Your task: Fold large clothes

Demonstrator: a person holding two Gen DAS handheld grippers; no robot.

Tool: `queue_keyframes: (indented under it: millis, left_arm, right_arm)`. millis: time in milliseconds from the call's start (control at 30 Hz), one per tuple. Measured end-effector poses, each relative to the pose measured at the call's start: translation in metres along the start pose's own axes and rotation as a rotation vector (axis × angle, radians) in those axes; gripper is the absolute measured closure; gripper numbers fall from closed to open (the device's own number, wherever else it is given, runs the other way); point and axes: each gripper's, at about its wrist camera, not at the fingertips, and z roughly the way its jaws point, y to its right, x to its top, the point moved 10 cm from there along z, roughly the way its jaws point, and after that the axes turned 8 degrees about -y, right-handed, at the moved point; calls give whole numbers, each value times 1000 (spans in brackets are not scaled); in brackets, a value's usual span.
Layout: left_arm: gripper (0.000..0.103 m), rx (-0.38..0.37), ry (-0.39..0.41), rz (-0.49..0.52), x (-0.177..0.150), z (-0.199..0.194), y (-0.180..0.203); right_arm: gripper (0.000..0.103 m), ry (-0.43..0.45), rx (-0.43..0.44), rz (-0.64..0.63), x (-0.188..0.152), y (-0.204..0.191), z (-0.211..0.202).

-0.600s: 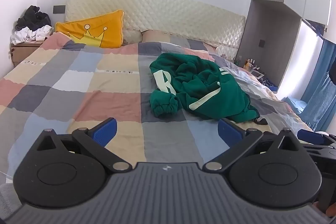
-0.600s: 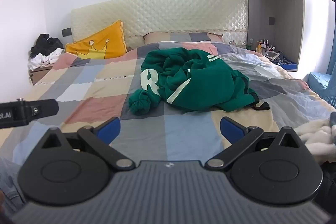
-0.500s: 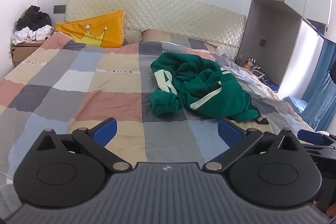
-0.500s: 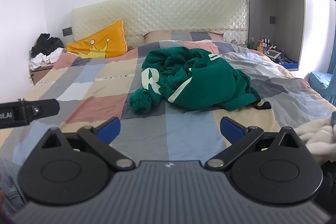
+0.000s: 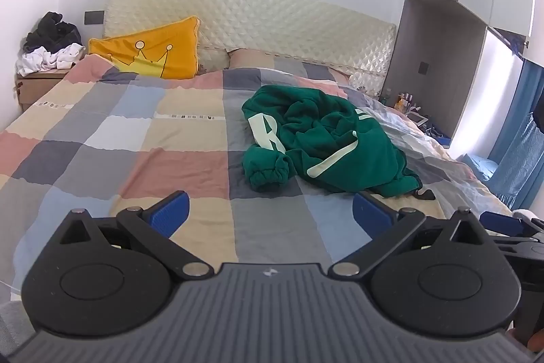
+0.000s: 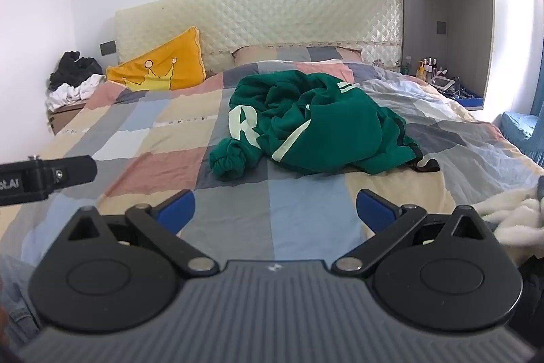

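Bare checked bedspread [image 5: 190, 159] lies open between both wide-spread grippers and the crumpled green sweatshirt [image 6: 316, 125]. A white fluffy heap [image 6: 513, 213], possibly a blanket, crowds the near right edge; the yellow cushion [image 5: 149, 55] stands well back.

left wrist — bed foot, facing headboard [image 5: 251, 19] | right wrist — same

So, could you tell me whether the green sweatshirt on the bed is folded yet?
Not folded: the green sweatshirt lies crumpled in a heap on the patchwork quilt, one cuff bunched in front.
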Motion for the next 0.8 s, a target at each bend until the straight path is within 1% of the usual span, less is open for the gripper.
queue_keyframes:
  millis: [100, 433, 800]
  left_arm:
    - [0, -3, 8, 21, -1, -1, 3]
    - [0, 4, 3, 4, 0, -2, -4]
    - [0, 10, 3, 7, 0, -2, -2]
  right_arm:
    - [0, 0, 0, -1, 0, 0, 0]
    - [0, -11, 2, 0, -3, -2, 4]
    - [0, -12, -2, 4, -5, 1, 6]
